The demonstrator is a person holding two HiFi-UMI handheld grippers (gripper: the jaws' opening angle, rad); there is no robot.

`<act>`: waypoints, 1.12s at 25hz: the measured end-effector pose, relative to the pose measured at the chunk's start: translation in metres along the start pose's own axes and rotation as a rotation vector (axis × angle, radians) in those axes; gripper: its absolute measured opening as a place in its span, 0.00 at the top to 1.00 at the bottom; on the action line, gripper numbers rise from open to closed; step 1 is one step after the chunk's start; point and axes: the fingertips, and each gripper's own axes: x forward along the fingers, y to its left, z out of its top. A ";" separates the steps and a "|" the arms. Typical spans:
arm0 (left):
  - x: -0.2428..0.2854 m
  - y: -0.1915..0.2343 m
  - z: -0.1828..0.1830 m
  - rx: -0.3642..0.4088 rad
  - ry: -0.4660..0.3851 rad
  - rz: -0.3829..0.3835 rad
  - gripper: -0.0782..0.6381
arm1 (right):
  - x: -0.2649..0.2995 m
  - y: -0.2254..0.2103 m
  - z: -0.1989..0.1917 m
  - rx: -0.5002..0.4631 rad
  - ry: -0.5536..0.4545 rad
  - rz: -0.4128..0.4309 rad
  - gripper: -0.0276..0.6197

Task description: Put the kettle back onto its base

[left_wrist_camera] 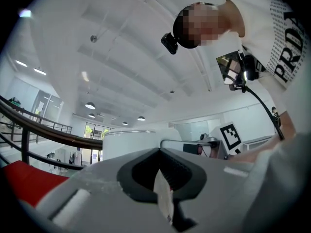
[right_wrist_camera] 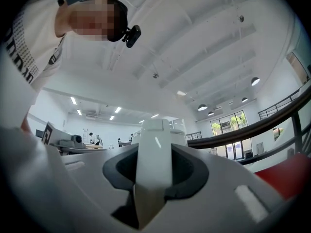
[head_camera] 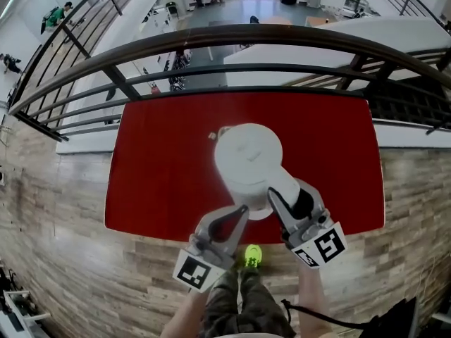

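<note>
Left gripper [head_camera: 239, 211]: jaws drawn together, pinching a thin white strip [left_wrist_camera: 163, 193] edge-on between the pads.
Strip: upright in the grip, small red print at its lower end, too small to read; unclear what it belongs to.
Left tips: just beside the near-left flank of the kettle [head_camera: 248, 157]; contact not decidable.
Kettle: white, straight ahead of both grippers, a little right of the left jaws and directly beyond the right ones, over the table [head_camera: 155, 167]; whether its bottom touches the table cannot be told.
Long axis: vertical, body upright, round lid [head_camera: 246, 146] facing up.
Spout [head_camera: 211, 136]: on the far-left side, pointing away from both grippers and off to the left.
Handle [head_camera: 285, 185]: on the near-right side, opposite the spout, pointing back into the right jaws; the line from spout to handle slants from far-left to near-right.
Right gripper [head_camera: 290, 194]: clamped on the handle, one pad on each side, the white grip filling the gap, the body rising just behind it.
Table: red, beneath and beyond both grippers.
Railing [head_camera: 211, 44]: dark bars past the table's far edge, well beyond the kettle.
</note>
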 end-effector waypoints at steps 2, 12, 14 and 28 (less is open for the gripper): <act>0.000 0.000 -0.012 -0.014 0.009 -0.002 0.90 | -0.004 -0.001 -0.011 0.012 0.001 0.001 0.77; -0.021 0.024 -0.045 -0.024 0.042 0.027 0.90 | -0.011 -0.005 -0.054 -0.032 0.052 -0.039 0.77; -0.023 0.025 -0.050 -0.027 0.053 0.027 0.90 | -0.012 -0.004 -0.059 -0.032 0.049 -0.042 0.77; -0.018 0.024 -0.065 -0.047 0.075 0.010 0.90 | -0.020 0.002 -0.066 -0.034 -0.010 -0.042 0.77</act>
